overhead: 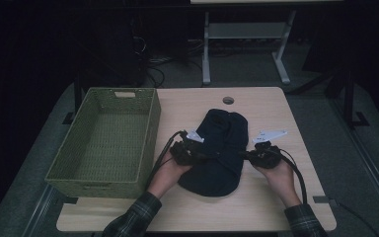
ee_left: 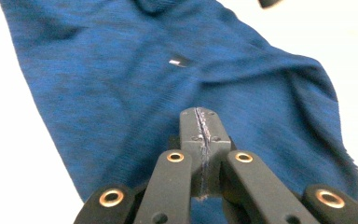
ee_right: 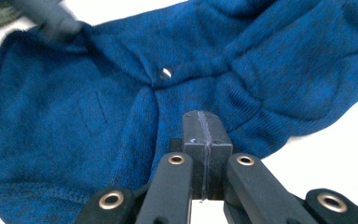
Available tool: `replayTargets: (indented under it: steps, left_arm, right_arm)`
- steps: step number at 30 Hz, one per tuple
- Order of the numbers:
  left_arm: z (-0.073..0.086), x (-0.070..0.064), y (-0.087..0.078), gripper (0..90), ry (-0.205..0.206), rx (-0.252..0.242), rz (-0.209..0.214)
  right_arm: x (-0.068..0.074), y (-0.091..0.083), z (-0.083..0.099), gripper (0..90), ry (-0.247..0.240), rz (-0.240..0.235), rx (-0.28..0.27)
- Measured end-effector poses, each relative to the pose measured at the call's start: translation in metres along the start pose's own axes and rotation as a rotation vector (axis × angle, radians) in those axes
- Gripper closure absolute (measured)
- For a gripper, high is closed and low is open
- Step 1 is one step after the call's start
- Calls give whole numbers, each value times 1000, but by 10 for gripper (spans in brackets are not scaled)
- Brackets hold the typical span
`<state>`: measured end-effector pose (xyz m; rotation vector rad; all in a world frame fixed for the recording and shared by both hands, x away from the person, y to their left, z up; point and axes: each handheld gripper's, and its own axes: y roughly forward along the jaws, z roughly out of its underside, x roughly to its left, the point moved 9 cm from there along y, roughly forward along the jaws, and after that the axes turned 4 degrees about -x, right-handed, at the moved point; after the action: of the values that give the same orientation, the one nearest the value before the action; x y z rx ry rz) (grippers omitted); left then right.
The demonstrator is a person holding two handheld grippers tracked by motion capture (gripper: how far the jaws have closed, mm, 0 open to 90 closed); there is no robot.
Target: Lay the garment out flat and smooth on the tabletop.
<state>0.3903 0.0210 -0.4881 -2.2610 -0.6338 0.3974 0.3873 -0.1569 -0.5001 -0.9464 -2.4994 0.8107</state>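
A dark blue knit garment (overhead: 219, 148) lies crumpled in the middle of the wooden table (overhead: 256, 202). My left gripper (overhead: 205, 156) is at its left edge and my right gripper (overhead: 244, 154) at its right edge, pointing toward each other. In the left gripper view the jaws (ee_left: 200, 116) are pressed together with blue fibres along their seam, over the garment (ee_left: 121, 79) and its small white label (ee_left: 177, 61). The right gripper (ee_right: 204, 119) is likewise shut with a line of fabric in its seam, over bunched folds of the garment (ee_right: 74, 121).
A green woven basket (overhead: 150, 133) stands empty on the table's left side, close to my left hand. A round hole (overhead: 228, 100) sits at the table's far edge. Beyond the table are a white desk frame (overhead: 206, 54) and cables on the floor.
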Motion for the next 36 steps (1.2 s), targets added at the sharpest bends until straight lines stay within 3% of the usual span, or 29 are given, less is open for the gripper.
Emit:
replayTargets:
  steps: [1, 2, 5, 6, 7, 8, 12, 14, 17, 19, 22, 25, 32, 36]
  left_arm:
    - [0, 0, 0, 899, 0, 0, 0]
    - [-2, 14, 7, 898, -19, 10, -35]
    - [-4, 25, 12, 899, -33, 11, -55]
    - [-4, 37, 18, 898, -42, 26, -92]
    - [-4, 37, 18, 899, -42, 26, -92]
    - [-4, 46, 24, 898, -74, 26, -107]
    - [4, 60, 36, 898, -90, 63, -144]
    - [7, 63, 39, 899, -96, 76, -143]
    - [7, 64, 39, 900, -96, 79, -140]
    - [8, 62, 38, 900, -83, 95, -148]
    - [13, 56, 34, 900, -91, 101, -116]
    - [17, 50, 32, 900, -84, 103, -101]
    - [31, 23, 22, 900, -43, 99, -38]
    - [33, 18, 21, 900, -36, 87, -27]
  right_arm:
    - [0, 0, 0, 899, 0, 0, 0]
    - [2, 3, 3, 899, 10, 0, 12]
    - [5, 6, 7, 899, 20, -5, 22]
    - [7, 10, 10, 899, 14, 0, 47]
    - [7, 10, 10, 899, 14, 0, 47]
    - [9, 14, 11, 899, -2, 10, 58]
    - [11, 19, 18, 899, -14, 12, 99]
    - [11, 20, 22, 900, -12, 13, 108]
    - [11, 21, 26, 900, -30, 30, 119]
    - [7, 18, 27, 900, -58, 71, 138]
    - [1, 15, 29, 900, -58, 106, 146]
    - [-2, 12, 31, 900, -47, 109, 147]
    - [-3, 1, 40, 900, -32, 108, 151]
    - [1, -4, 44, 900, -25, 90, 148]
